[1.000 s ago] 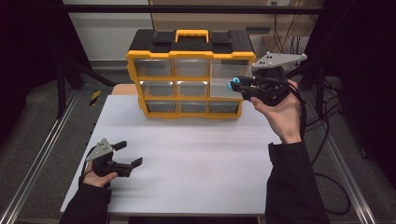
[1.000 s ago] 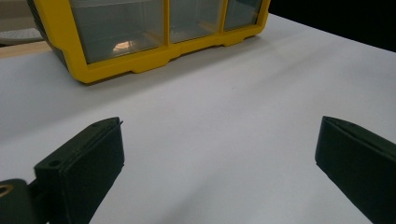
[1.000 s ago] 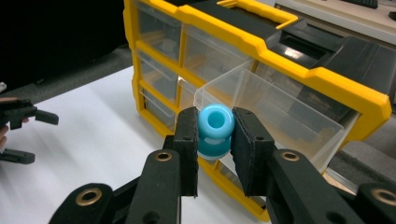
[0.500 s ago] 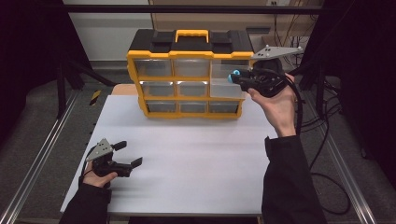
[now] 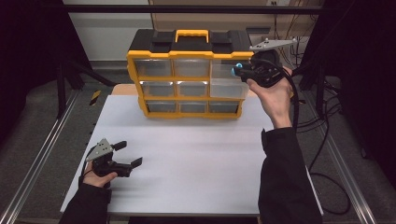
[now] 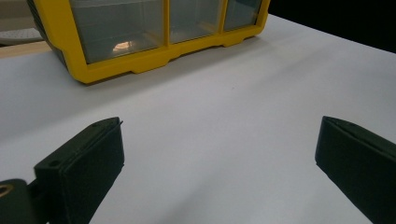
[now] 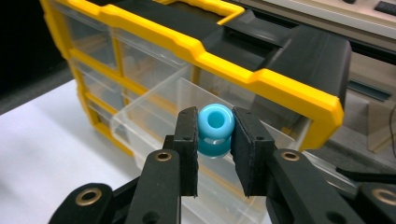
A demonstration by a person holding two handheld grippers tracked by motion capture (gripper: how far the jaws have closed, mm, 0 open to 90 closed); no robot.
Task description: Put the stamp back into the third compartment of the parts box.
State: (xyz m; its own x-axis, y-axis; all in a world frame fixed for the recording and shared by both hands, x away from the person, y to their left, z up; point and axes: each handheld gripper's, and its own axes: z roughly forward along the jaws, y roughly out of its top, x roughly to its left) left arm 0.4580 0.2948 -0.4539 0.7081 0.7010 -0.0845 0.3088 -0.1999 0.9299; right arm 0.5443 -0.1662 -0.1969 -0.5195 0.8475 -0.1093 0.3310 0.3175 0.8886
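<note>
Above the pulled-out drawer of the yellow organizer, risen and carried inward — right gripper fingers pinching a blue bead, release likely next; left gripper fingers spread, idle on the bench.

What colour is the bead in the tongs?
Light blue; the bead shows best in the right gripper view.

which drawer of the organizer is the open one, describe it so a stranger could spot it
Start at the yellow and black drawer organizer at the far edge of the white table. Go to its right column, middle row: that clear drawer is pulled out toward the person, under the blue bead held in the right gripper. The other clear drawers sit flush.
</note>
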